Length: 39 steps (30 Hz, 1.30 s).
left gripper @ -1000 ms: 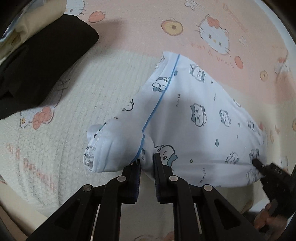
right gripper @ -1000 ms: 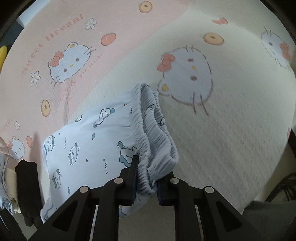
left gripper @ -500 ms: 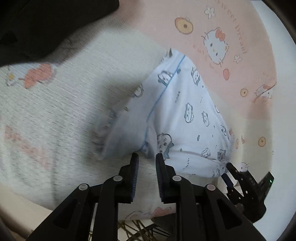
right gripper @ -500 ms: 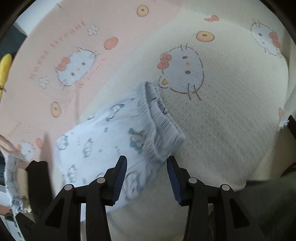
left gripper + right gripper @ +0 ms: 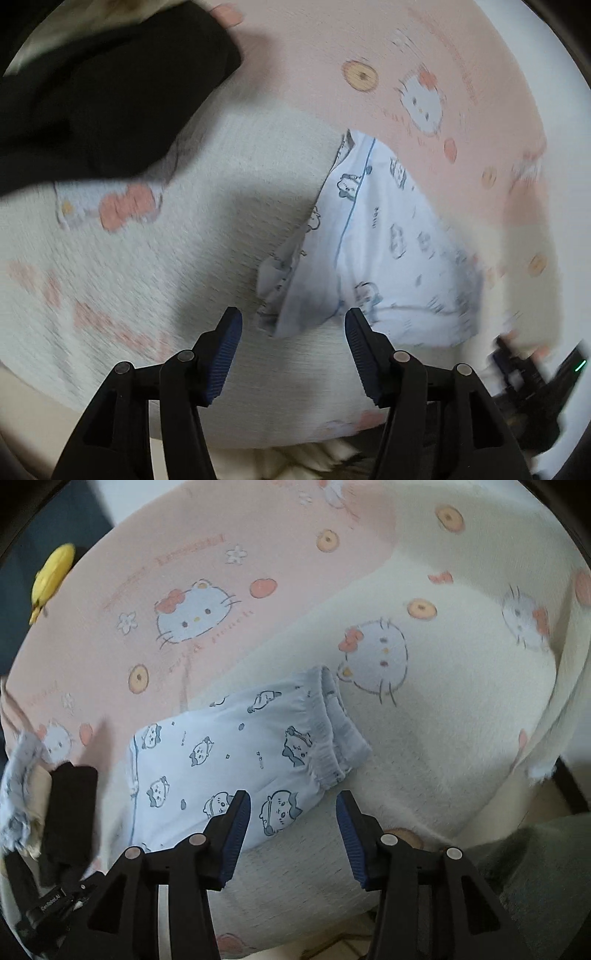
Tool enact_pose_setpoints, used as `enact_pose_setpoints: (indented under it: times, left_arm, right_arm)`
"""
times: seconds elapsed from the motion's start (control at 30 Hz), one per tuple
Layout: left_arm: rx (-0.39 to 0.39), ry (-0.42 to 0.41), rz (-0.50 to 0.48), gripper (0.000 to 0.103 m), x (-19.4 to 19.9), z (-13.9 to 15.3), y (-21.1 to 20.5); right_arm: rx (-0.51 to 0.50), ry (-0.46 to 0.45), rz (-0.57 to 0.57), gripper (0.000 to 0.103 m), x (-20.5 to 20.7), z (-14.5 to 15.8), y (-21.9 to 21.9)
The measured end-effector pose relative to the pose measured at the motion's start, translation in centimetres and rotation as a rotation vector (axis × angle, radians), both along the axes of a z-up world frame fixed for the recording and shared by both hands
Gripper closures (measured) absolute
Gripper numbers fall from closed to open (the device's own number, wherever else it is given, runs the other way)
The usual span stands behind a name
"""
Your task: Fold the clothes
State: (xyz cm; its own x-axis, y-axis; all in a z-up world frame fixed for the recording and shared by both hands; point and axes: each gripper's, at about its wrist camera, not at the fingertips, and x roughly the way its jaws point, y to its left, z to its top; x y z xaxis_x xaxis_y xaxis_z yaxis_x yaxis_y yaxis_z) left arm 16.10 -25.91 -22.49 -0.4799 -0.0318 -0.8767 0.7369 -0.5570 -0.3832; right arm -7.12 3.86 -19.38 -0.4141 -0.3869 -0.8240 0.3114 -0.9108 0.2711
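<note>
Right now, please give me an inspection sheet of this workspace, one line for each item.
Surface: blanket with cat cartoon print, pink and cream zones.
Job's things: folded light blue pajama pants lying flat, elastic waistband toward the cream side.
Clutter: black garment at the blanket edge; yellow object beyond the blanket.
Grippers: left hand-held gripper open, empty; right hand-held gripper open, empty, over the pants' near edge.
Cables: nothing seen.
Surroundings: dark, unclear.

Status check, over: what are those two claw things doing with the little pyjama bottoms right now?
Left gripper open, empty. Right gripper open, empty. Pyjama bottoms folded, flat on blanket. Black garment beside, not blocking.
</note>
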Motion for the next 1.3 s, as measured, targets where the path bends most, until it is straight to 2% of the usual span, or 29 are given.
enact_pose_setpoints:
  times: [0.1, 0.23, 0.4, 0.47, 0.57, 0.63, 0.77, 0.8, 1.03, 1.1, 1.3]
  left_arm:
    - [-0.130, -0.058, -0.128, 0.048, -1.1, 0.4, 1.0]
    - [-0.305, -0.118, -0.301, 0.048, -2.5, 0.5, 2.6]
    - [-0.348, -0.128, -0.426, 0.048, -3.1, -0.2, 2.7]
    - [-0.399, -0.157, -0.484, 0.048, -3.4, -0.3, 3.1]
    - [-0.489, -0.184, -0.579, 0.048, -3.6, -0.4, 3.9]
    - [-0.583, -0.174, -0.633, 0.048, -3.5, 0.0, 4.7]
    - [-0.876, -0.163, -0.797, 0.048, -3.5, 0.3, 7.3]
    - [-0.916, -0.169, -0.832, 0.048, -3.6, 0.0, 7.7]
    - [-0.989, -0.231, -1.009, 0.048, -4.6, -2.8, 9.5]
    - [-1.036, -0.245, -1.029, 0.048, -4.7, -3.4, 10.0]
    - [-1.088, -0.290, -1.072, 0.048, -5.5, -5.0, 11.0]
  right_arm:
    - [0.043, 0.073, 0.088, 0.056, 0.6, 1.0, -1.4]
    - [0.238, 0.254, 0.328, 0.056, 3.0, 1.6, -5.6]
    - [0.516, 0.443, 0.684, 0.056, 8.2, -0.7, -10.1]
    - [0.611, 0.505, 0.844, 0.056, 10.6, -2.2, -11.2]
    - [0.746, 0.591, 1.002, 0.056, 13.0, -4.4, -12.0]
    - [0.828, 0.642, 1.059, 0.056, 13.7, -5.9, -12.2]
    - [0.969, 0.731, 1.115, 0.056, 13.6, -8.5, -12.2]
    - [0.992, 0.745, 1.122, 0.056, 13.5, -8.9, -12.2]
    - [1.086, 0.835, 1.194, 0.056, 13.5, -11.2, -12.0]
    - [1.113, 0.876, 1.216, 0.055, 13.7, -11.7, -11.7]
    - [1.139, 0.964, 1.219, 0.047, 13.9, -12.2, -11.5]
